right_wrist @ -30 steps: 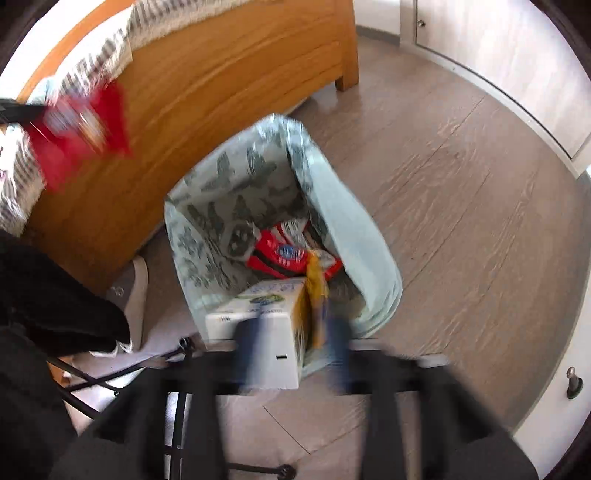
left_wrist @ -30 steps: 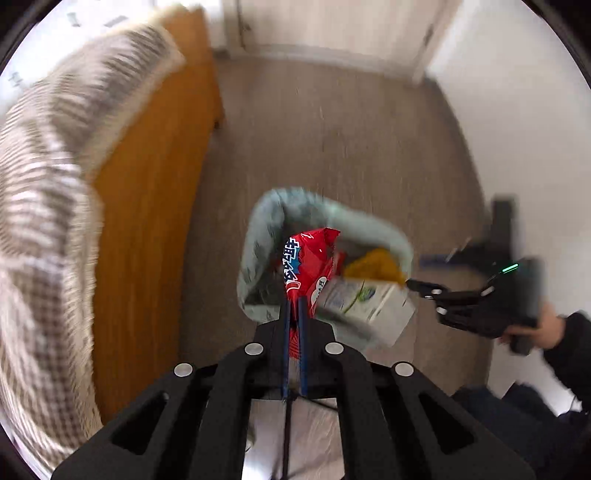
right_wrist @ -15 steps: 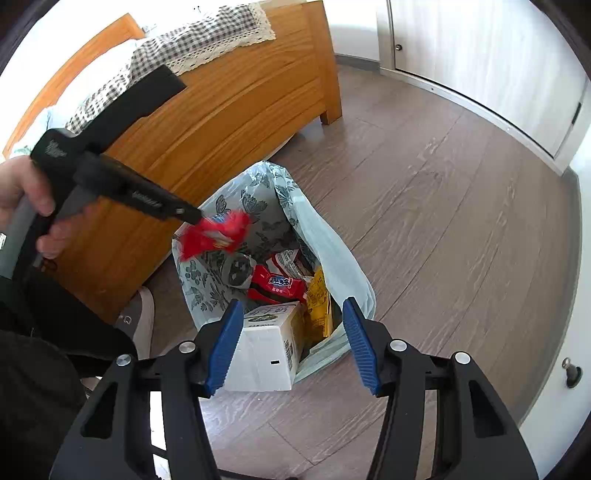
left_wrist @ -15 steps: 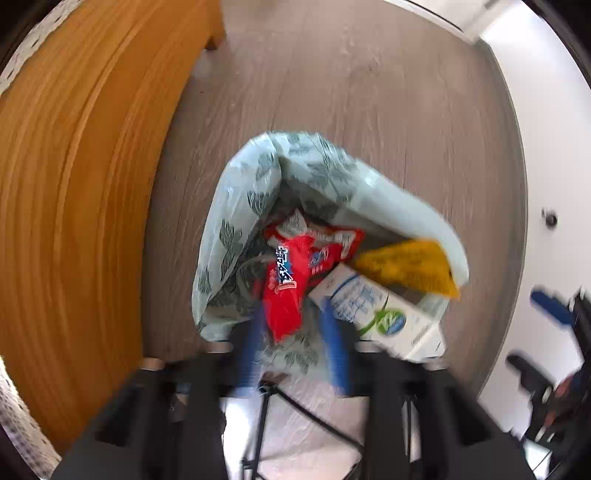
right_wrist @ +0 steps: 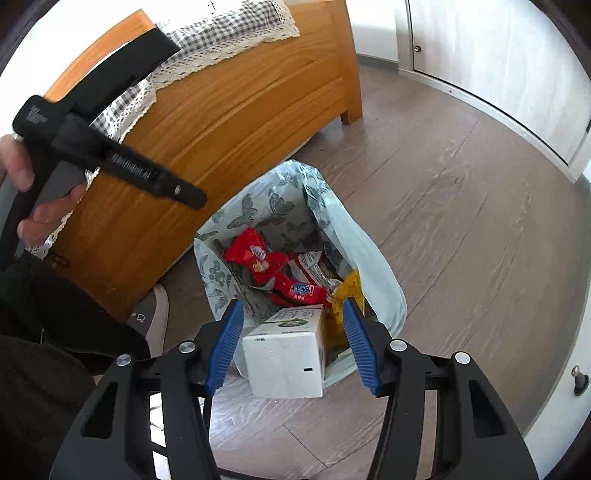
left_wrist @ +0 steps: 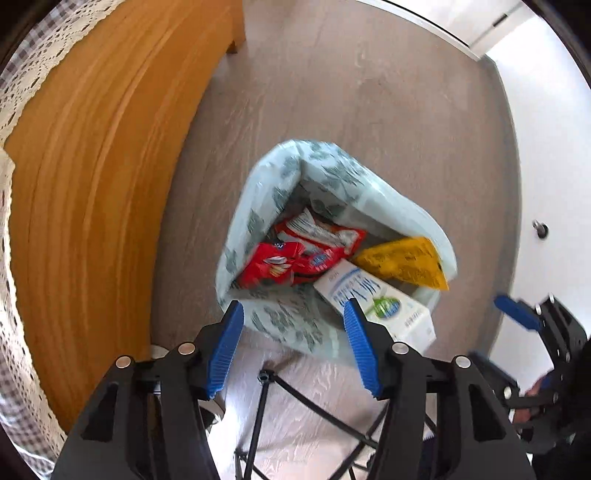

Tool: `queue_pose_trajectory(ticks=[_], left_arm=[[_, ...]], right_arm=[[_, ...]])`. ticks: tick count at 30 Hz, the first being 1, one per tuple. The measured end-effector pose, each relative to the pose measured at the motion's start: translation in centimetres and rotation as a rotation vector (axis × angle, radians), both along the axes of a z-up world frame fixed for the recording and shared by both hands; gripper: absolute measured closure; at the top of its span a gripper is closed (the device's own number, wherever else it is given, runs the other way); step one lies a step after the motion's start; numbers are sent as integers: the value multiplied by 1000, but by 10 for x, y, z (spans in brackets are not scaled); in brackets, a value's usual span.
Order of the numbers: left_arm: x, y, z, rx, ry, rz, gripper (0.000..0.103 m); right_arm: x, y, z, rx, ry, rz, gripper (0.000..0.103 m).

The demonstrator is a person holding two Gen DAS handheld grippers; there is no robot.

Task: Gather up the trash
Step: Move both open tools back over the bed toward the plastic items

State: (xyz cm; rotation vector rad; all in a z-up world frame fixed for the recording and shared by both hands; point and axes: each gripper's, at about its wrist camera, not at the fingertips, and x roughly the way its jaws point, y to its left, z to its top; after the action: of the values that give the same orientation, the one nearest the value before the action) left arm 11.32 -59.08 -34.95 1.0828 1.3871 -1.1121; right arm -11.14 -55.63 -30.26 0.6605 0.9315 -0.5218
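A pale green butterfly-print bag stands open on the floor. Inside lie a red snack wrapper, a second red wrapper, a yellow packet and a white carton leaning at the near rim. My left gripper points straight down over the bag, open and holding nothing. My right gripper hovers open above the carton, its pads clear of it. The left wrist view shows its blue fingers at the right edge.
A wooden bed footboard with a checked lace-edged cloth stands left of the bag. A slipper lies beside it. White cupboard doors line the far wall. Black stand legs cross the floor below me.
My left gripper swung over the bag, sank and opened; the red wrapper it held now lies inside. The right gripper has drawn back slightly from the carton.
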Motion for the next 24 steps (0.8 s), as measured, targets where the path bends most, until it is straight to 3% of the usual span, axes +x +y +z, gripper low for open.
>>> queue_pose_trajectory(ticks=[7,14,17,24], left_arm=[[-4,17,32,-46,22,-5,44],[24,45,94,-204,-18,51,43],[40,66,132,-317,-62,82,43],[110,160,233,-633,-216,307,43]], right_arm=[[8,-1,20,-33,-7,7,49],[37,-1,60,-115,23,67,49],[57,-1,86,-156,27,93,49],[131,15,166,-286,-49,208,45]])
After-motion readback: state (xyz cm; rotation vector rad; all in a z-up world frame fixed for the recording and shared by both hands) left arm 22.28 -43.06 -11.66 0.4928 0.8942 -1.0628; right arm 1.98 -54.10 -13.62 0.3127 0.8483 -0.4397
